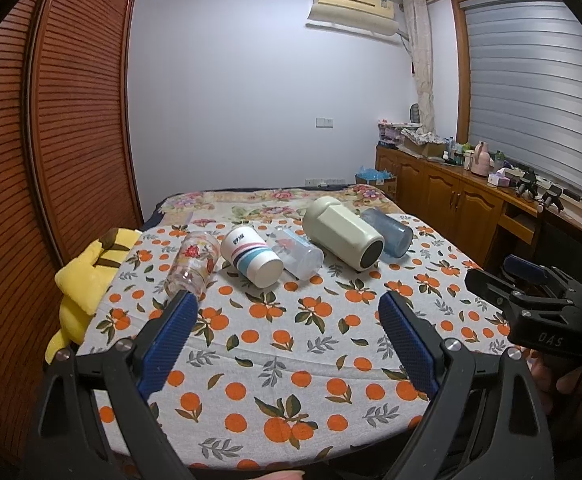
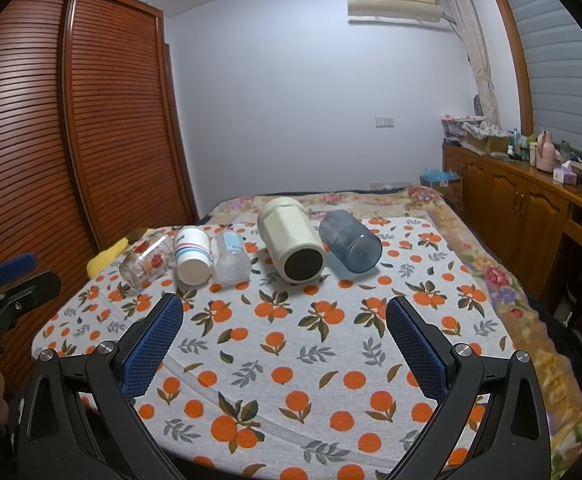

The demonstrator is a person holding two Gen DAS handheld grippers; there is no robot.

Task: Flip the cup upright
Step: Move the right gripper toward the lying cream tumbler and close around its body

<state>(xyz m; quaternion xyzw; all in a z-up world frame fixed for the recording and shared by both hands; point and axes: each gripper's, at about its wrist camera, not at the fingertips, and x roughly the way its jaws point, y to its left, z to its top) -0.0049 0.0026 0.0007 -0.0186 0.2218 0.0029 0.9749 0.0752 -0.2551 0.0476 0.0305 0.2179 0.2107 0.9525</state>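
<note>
Several cups lie on their sides in a row on the orange-print cloth: a clear glass with red flowers, a white cup with pink and blue stripes, a clear plastic cup, a big cream cup and a blue translucent cup. In the right wrist view they are the glass, striped cup, clear cup, cream cup and blue cup. My left gripper and right gripper are open, empty, short of the row.
A yellow plush toy lies at the cloth's left edge. A brown louvred wardrobe stands left. A wooden cabinet with clutter runs along the right wall. The right gripper shows in the left wrist view.
</note>
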